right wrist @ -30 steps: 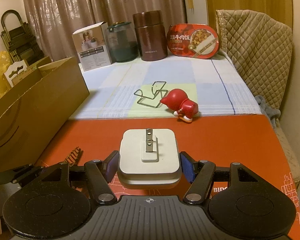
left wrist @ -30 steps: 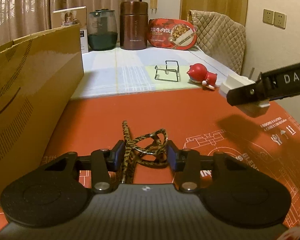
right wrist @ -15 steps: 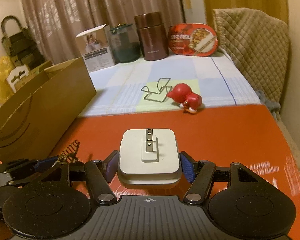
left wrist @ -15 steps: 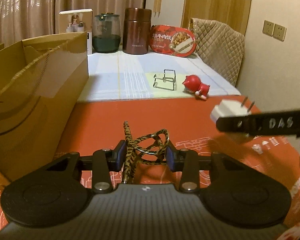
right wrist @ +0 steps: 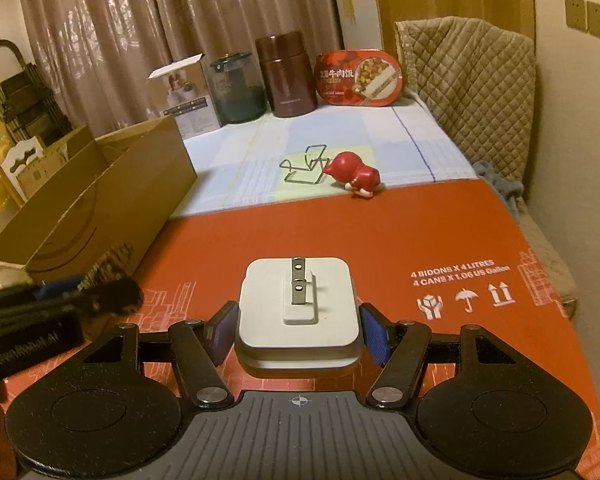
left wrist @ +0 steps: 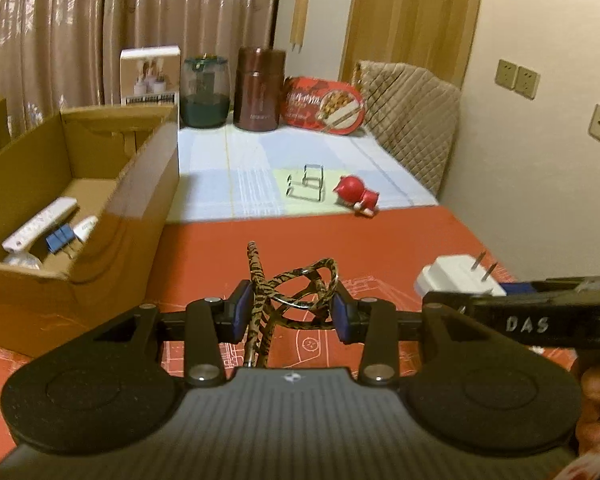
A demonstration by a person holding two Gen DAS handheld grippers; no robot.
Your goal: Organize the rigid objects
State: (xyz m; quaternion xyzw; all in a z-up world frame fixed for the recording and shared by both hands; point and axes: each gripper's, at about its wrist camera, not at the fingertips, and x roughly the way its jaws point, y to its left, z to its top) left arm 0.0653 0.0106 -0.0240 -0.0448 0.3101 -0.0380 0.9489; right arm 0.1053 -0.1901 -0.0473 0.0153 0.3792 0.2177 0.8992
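Left wrist view: left gripper (left wrist: 288, 312) pinches the tiger-striped lanyard (left wrist: 288, 292) above the red mat (left wrist: 380, 240), cardboard box (left wrist: 140, 200) alongside; dangling loops could snag its wall. Right wrist view: right gripper (right wrist: 298, 330) clamps the white charger (right wrist: 298, 304); smooth sides may slip.

Matt black plastic left gripper (left wrist: 287, 312), blue rubbery pads (left wrist: 242, 310), is pinching a tiger-striped woven cord with a thin bright metal ring (left wrist: 296, 296). Matt black plastic right gripper (right wrist: 298, 332) is clamping a smooth white plastic charger plug with two dull metal prongs (right wrist: 298, 312). A glossy red printed cardboard sheet (right wrist: 380, 232) is reflecting light along the near edge of the bed. A brown corrugated cardboard box (left wrist: 112, 216), matt, is sitting at its left edge. A glossy red plastic figurine (right wrist: 356, 174) and a thin bent-wire metal stand (right wrist: 304, 166) are lying on the pale checked cloth bedspread (left wrist: 252, 160). A quilted beige fabric cover (right wrist: 468, 92) is looking soft and matt.
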